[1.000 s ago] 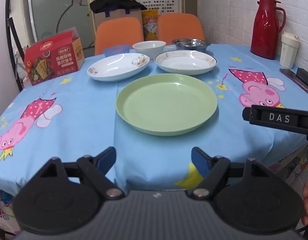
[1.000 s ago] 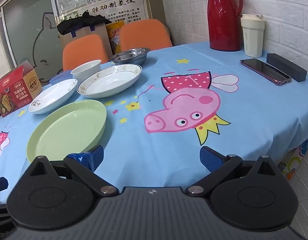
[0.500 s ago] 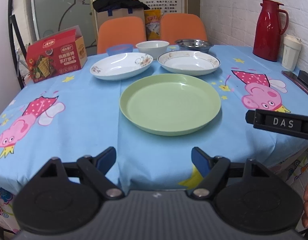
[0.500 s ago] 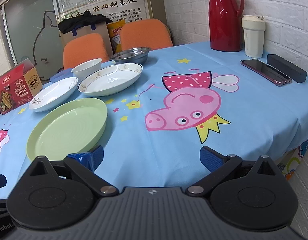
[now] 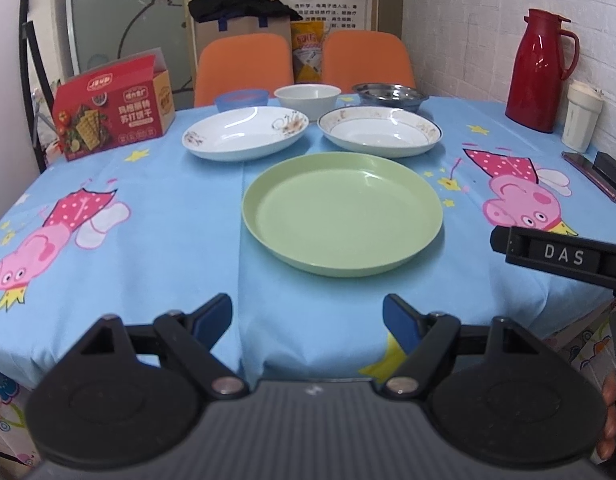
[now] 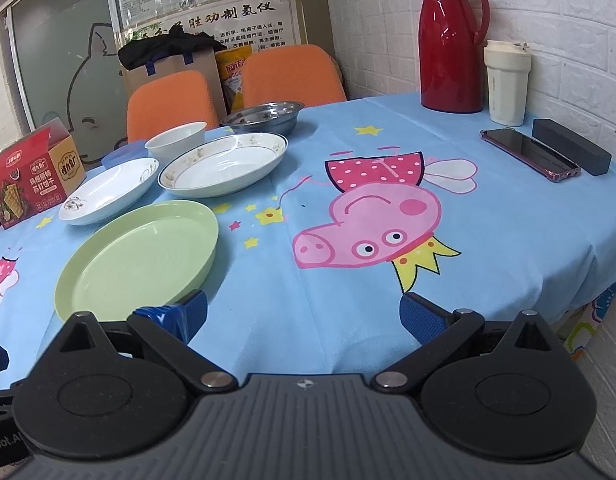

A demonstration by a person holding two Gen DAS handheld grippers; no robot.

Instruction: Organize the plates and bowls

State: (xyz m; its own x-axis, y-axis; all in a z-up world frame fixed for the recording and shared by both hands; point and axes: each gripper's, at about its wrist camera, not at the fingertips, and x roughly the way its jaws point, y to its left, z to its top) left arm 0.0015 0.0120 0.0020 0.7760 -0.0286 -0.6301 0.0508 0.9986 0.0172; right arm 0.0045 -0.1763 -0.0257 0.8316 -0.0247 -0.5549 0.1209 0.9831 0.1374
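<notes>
1. Left gripper (image 5: pixel 307 316) — jaws wide apart, empty, short of the table edge and lined up with the green plate (image 5: pixel 343 218).
2. Right gripper (image 6: pixel 303 314) — jaws apart too, nothing between them, just beside the same plate's near rim.
3. Green plate flat on the blue tablecloth (image 5: pixel 179 216), nearest and largest, so probably the base of a stack.
4. Behind it, 2 white plates side by side: flower plate (image 5: pixel 245 132) on the left, gold-rimmed plate (image 5: pixel 380 130) on the right, close but not touching.
5. Farther back, 3 bowls in a row — blue bowl (image 5: pixel 241 99), white bowl (image 5: pixel 308 96), steel bowl (image 5: pixel 390 94).
6. Nothing stacked yet; sorting seemingly not begun.
</notes>
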